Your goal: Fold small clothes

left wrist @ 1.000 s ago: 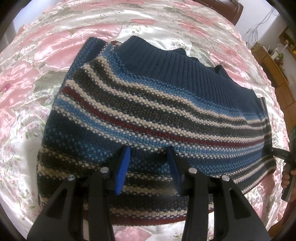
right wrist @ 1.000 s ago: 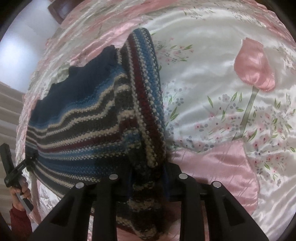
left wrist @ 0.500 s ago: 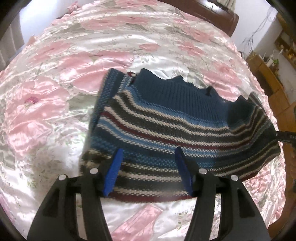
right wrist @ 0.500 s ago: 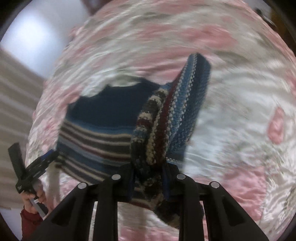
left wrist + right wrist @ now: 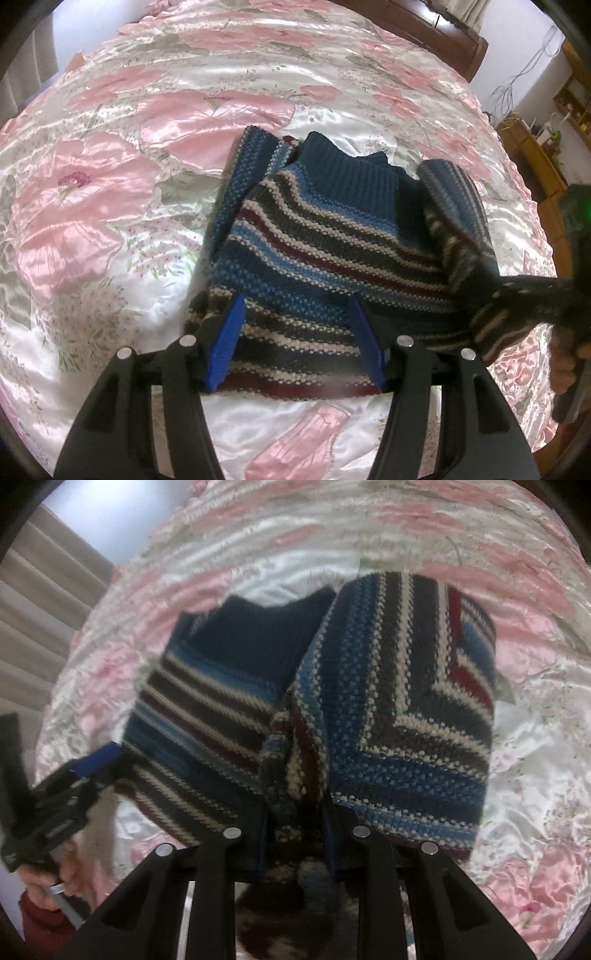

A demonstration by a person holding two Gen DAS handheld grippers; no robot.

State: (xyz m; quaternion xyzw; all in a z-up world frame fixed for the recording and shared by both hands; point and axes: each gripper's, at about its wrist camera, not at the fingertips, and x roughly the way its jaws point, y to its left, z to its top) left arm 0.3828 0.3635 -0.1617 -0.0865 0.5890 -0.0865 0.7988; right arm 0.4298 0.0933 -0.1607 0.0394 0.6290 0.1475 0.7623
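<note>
A small knit sweater [image 5: 332, 236] with blue, grey, cream and maroon stripes and a navy ribbed collar lies on the bedspread. My left gripper [image 5: 297, 339] hangs open just above its near hem, with nothing between the blue pads [image 5: 227, 343]. From the right wrist view the sweater [image 5: 207, 701] spreads to the left. My right gripper [image 5: 295, 823] is shut on a bunched edge of it, and the lifted right side [image 5: 406, 709] is doubled toward the middle. The right gripper [image 5: 524, 295] shows at the sweater's right edge, and the left gripper [image 5: 92, 764] at far left.
A pink floral satin bedspread [image 5: 110, 192] covers the whole bed. A dark wooden headboard [image 5: 443, 33] stands at the far end and wooden shelving [image 5: 535, 158] at the right. Curtains [image 5: 44, 627] hang to the left. A hand in a red sleeve [image 5: 40, 904] holds the left gripper.
My left gripper has drawn back from the sweater and its jaws stand wider. My right gripper has lifted the sweater's right side and carried it in over the body.
</note>
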